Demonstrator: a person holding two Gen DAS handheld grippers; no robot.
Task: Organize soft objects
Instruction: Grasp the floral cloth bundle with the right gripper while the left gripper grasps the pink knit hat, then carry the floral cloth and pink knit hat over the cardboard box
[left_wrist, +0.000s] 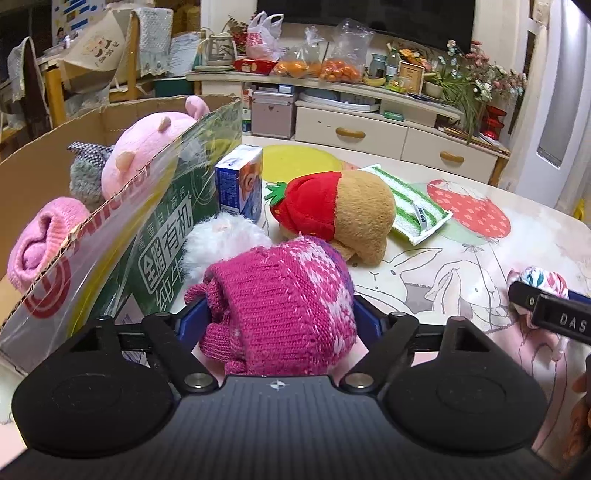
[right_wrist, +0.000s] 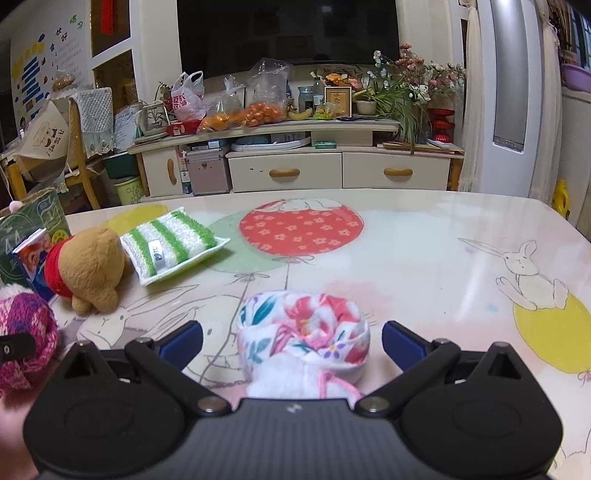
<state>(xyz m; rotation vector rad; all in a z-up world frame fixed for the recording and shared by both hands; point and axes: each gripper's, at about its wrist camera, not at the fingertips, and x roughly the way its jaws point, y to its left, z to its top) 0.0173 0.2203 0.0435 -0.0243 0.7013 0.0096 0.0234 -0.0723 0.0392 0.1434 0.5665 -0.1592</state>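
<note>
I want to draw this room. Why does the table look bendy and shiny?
Left wrist view: the fisheye lens curves the table and cabinet, and the cardboard box nearby looks smeared. Right wrist view: same curving, with pale lamp glare on the table.

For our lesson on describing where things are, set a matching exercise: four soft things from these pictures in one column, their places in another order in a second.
Things:
1. magenta knit hat
2. floral cloth roll
3. pink plush
4. striped sponge

Places:
A. inside the cardboard box
B. between the open fingers of the right gripper
C. flat on the table, beside the brown plush
D. between the fingers of the left gripper

Pairs: 1-D, 2-B, 3-A, 4-C
</note>
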